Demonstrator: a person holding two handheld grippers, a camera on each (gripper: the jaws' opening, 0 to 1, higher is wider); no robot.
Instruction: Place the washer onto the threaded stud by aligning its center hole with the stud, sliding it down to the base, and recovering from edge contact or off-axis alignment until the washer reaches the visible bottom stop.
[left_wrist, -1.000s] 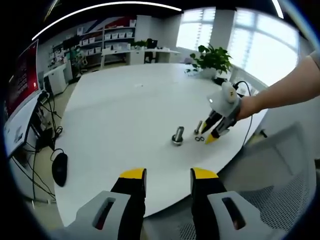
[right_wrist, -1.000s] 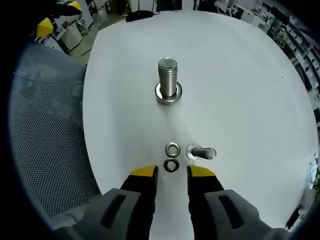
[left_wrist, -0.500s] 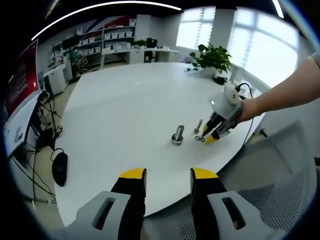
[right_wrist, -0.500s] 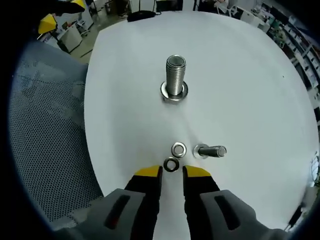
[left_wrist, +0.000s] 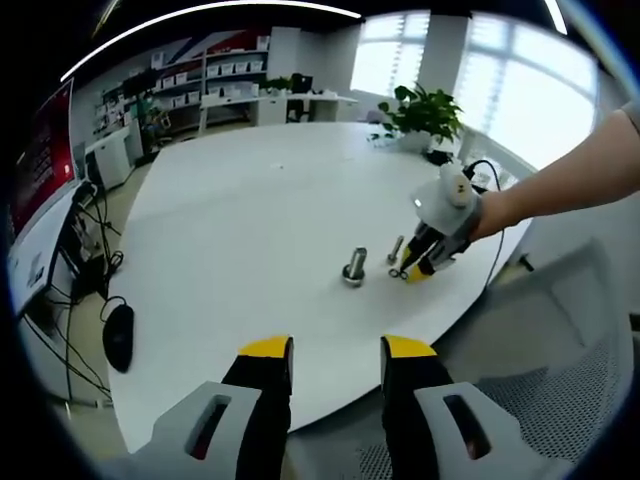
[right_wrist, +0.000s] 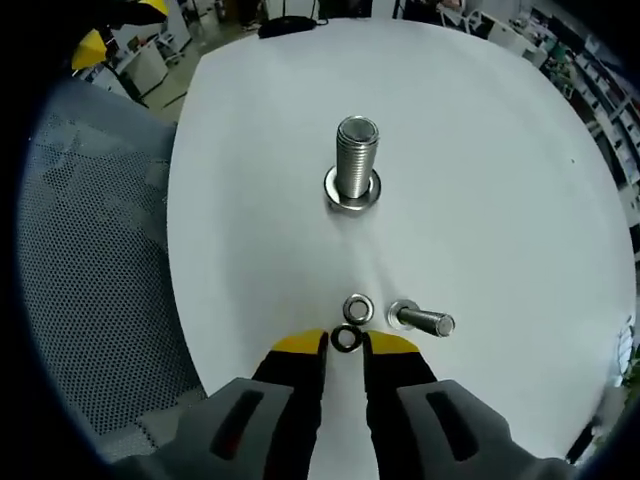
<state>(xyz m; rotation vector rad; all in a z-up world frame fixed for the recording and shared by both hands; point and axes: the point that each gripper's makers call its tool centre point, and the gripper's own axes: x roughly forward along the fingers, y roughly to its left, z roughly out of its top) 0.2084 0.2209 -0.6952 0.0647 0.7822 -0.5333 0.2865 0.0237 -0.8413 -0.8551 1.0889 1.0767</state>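
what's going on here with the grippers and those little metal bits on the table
A person is working with two handheld grippers over a white table. The right gripper is low at the table with its yellow tips on either side of the near washer, not visibly clamped yet. A second washer and a small bolt on its side lie just beyond it. The large threaded stud stands upright farther off with nothing threaded on. The left gripper is open, off the table's edge.
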